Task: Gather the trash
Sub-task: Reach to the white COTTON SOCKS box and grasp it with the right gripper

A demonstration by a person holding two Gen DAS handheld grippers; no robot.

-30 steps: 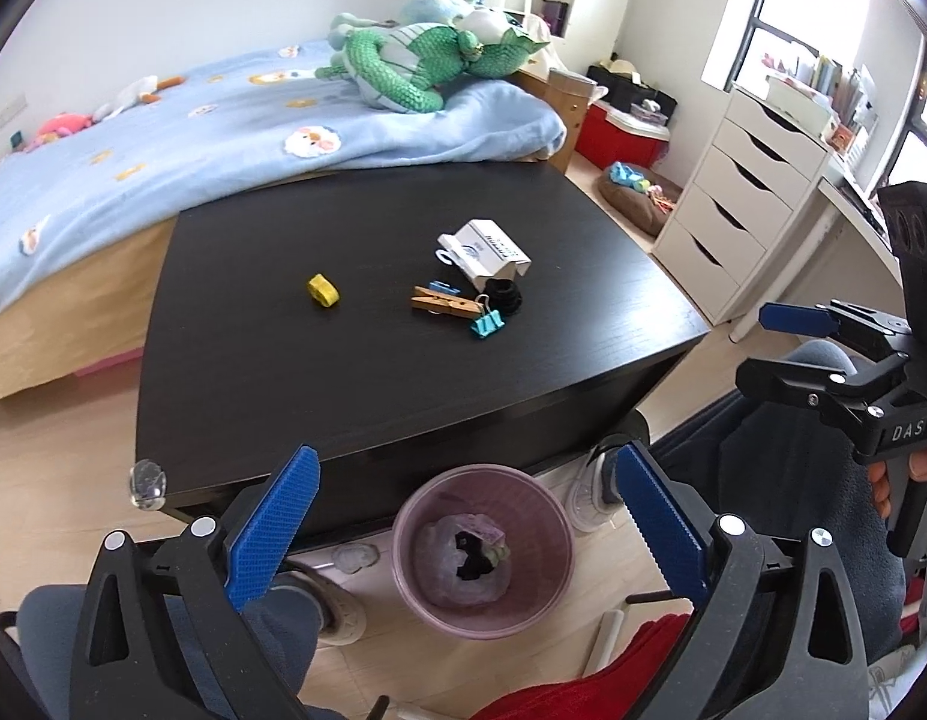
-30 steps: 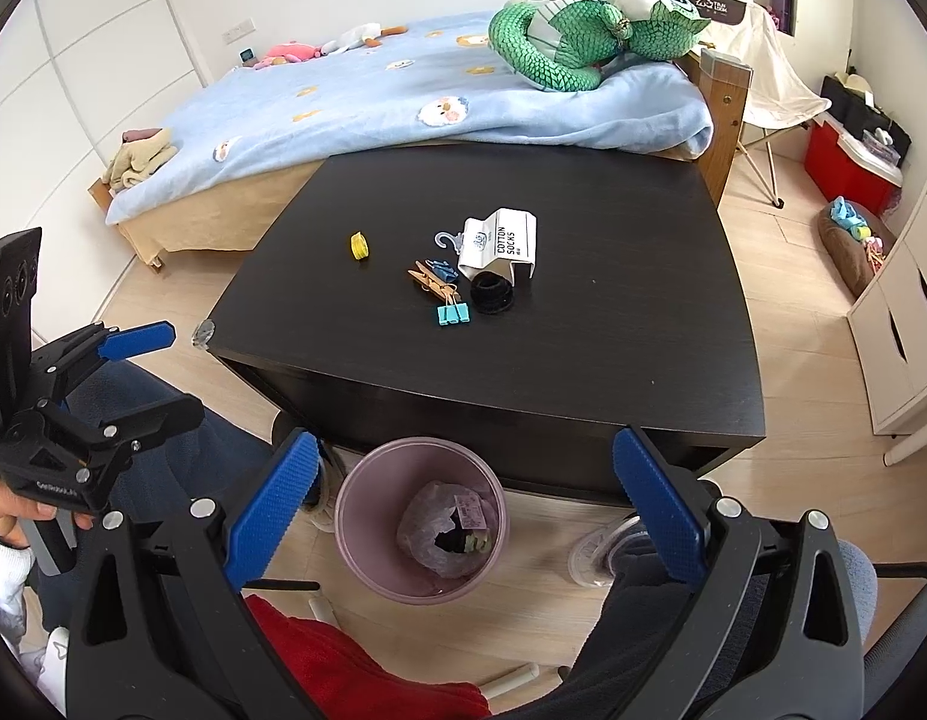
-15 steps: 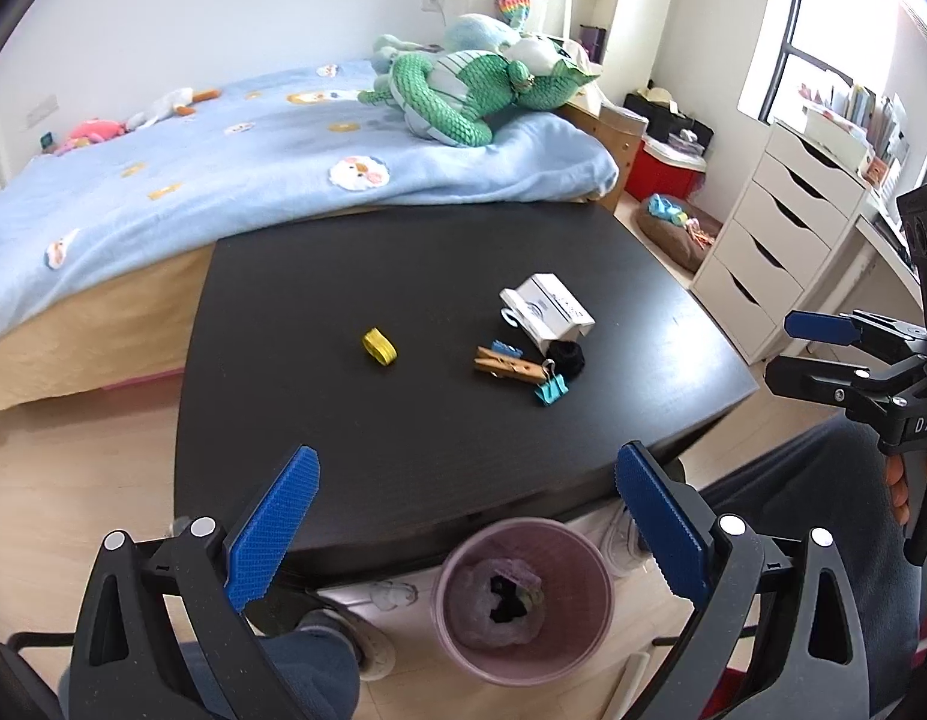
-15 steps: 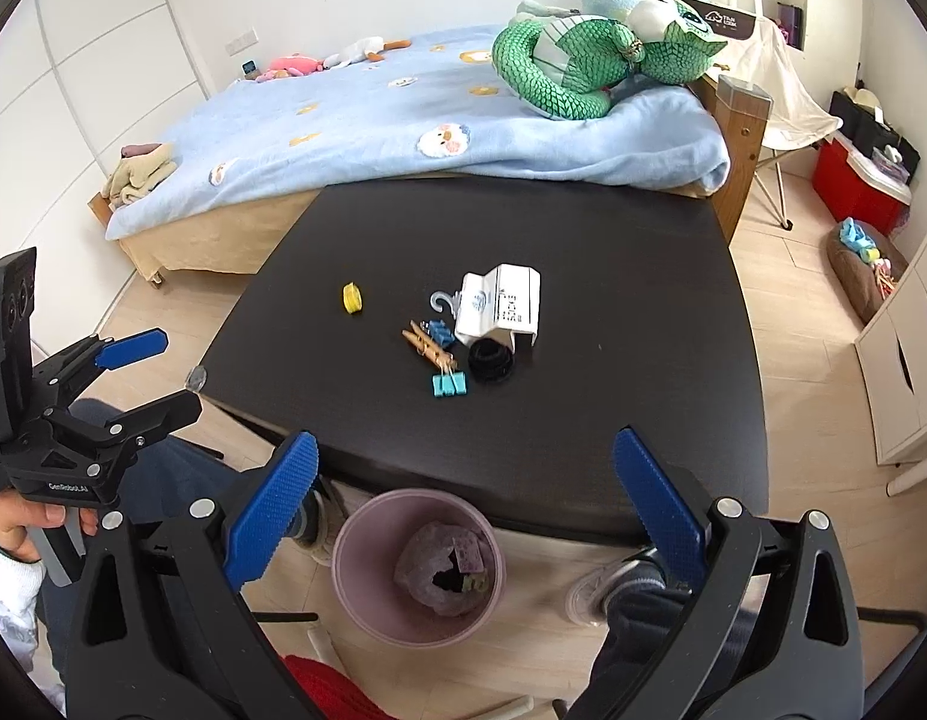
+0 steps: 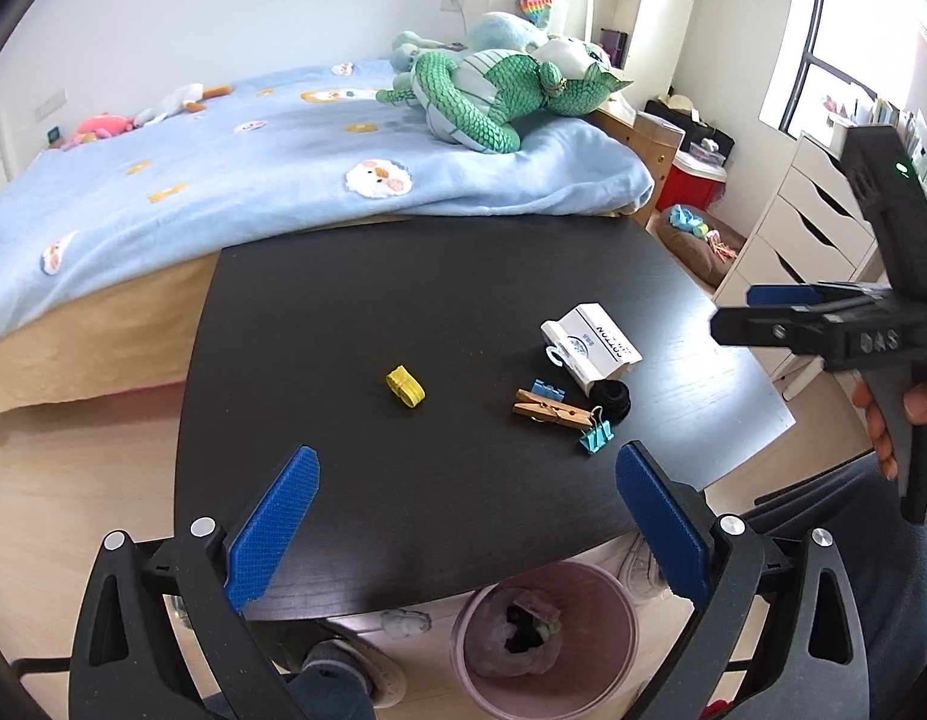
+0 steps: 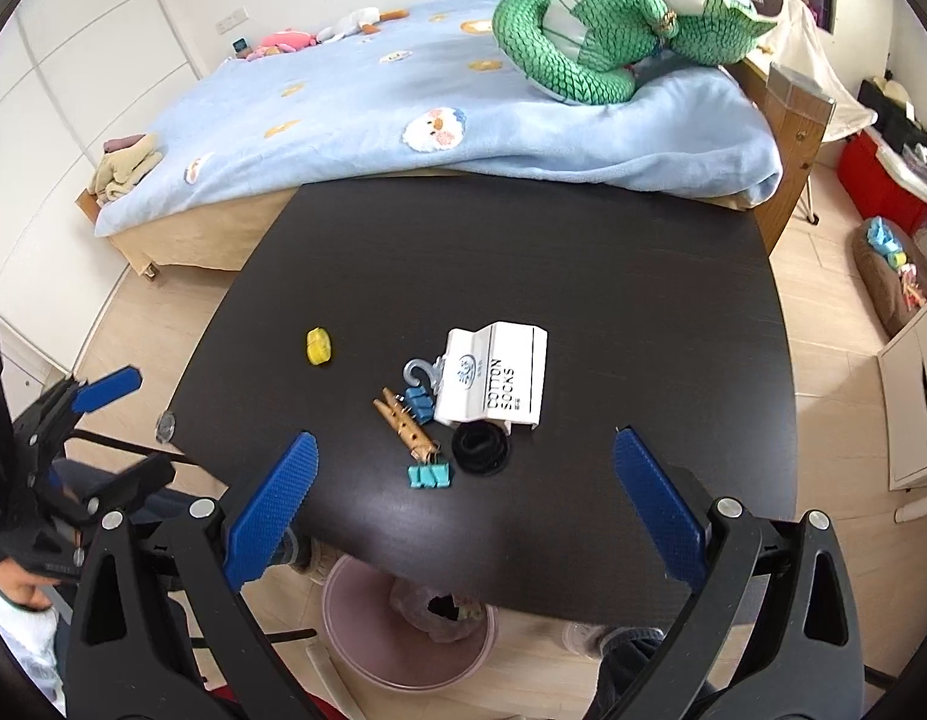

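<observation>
Bedroom light falls on the black table (image 6: 583,276) where our litter waits. Over the last second both cameras have risen and pushed forward: the pink bin (image 5: 544,636), which sat in full view below the table edge, is now partly tucked under that edge, and the tabletop fills both views. We read that as the drop being finished and the reach for the next piece beginning.

Our left gripper (image 5: 466,516) is spread wide with nothing between its blue pads, and our right gripper (image 6: 463,507) is the same — both empty. The bin already holds crumpled scraps.

On the table, 1 cluster lies near the front edge: a white sock package (image 6: 496,384), a black hair tie (image 6: 480,449) touching its near edge, a wooden clothespin (image 6: 406,426) just beside that, a teal binder clip (image 6: 429,475) at the clothespin's near end and a blue clip (image 6: 418,405) at its far side. A yellow piece (image 6: 319,346) sits apart to the left.

The right gripper points at the cluster, so we judge it the likelier to pick next — which item counts as trash we cannot tell.
</observation>
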